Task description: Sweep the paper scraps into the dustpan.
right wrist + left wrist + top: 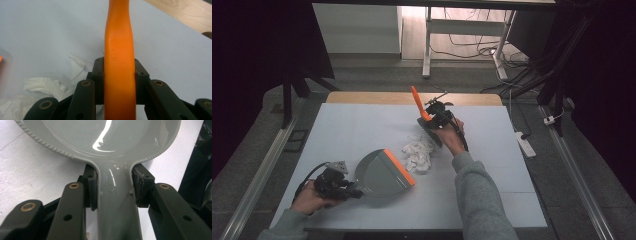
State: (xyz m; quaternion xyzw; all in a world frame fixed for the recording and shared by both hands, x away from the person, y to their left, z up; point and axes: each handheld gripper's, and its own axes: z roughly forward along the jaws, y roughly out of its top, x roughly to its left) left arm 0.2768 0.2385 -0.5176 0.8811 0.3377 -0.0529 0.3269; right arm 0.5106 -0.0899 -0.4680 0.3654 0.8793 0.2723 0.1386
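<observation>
two grippers work over a pale desk (pixel 362 125). the left gripper (pixel 343 187) has its jaws closed tight on the grey handle of the dustpan (pixel 382 172), whose pan lies flat on the desk at the near left, its orange lip turned toward a heap of white paper scraps (pixel 418 154) near the middle of the desk. in the left gripper view the dustpan (pixel 110 142) runs off the top edge, so its front lip is cut off there, and no moulded mark or writing can be read on its glossy plastic. the right gripper (pixel 432 120) has its jaws clamped on the orange handle of a brush (pixel 418 104), which stands tilted just beyond the scraps; the brush head is hidden behind the gripper and hand, and bristles cannot be made out. in the right gripper view the brush (pixel 119 62) handle is plain, with no label, and the paper scraps (pixel 45 86) lie blurred at the lower left. no brand or lettering is legible anywhere on the tools or the desk.
</observation>
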